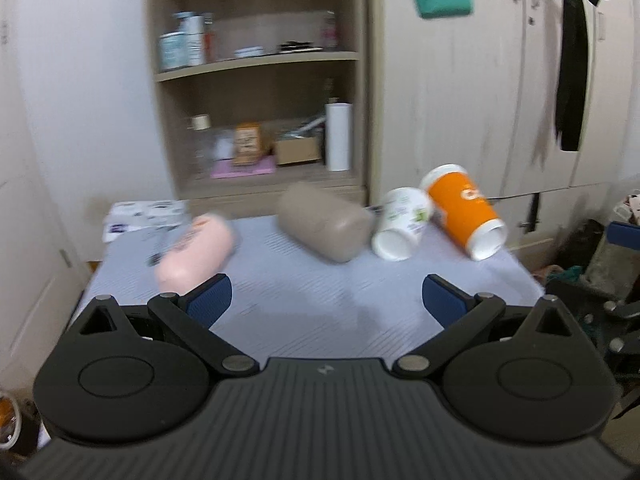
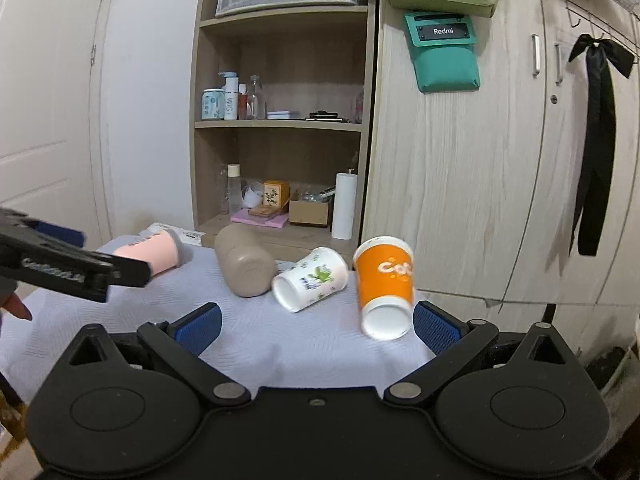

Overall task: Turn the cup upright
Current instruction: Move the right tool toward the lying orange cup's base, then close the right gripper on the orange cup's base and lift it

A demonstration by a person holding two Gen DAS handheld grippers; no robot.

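Several cups lie on their sides on a table with a pale grey cloth (image 1: 304, 304) (image 2: 256, 344): a pink cup (image 1: 196, 254) (image 2: 150, 256), a taupe cup (image 1: 324, 220) (image 2: 244, 266), a white cup with green print (image 1: 402, 224) (image 2: 310, 278) and an orange cup (image 1: 464, 212) (image 2: 386, 284). My left gripper (image 1: 327, 300) is open and empty, its left fingertip close to the pink cup; it also shows in the right wrist view (image 2: 72, 264). My right gripper (image 2: 316, 324) is open and empty, its right pad beside the orange cup.
An open wooden shelf unit (image 2: 280, 120) with bottles, boxes and a paper roll stands behind the table. A wardrobe (image 2: 480, 184) with a teal pouch and a black ribbon is at the right. Clutter lies on the floor right of the table (image 1: 592, 256).
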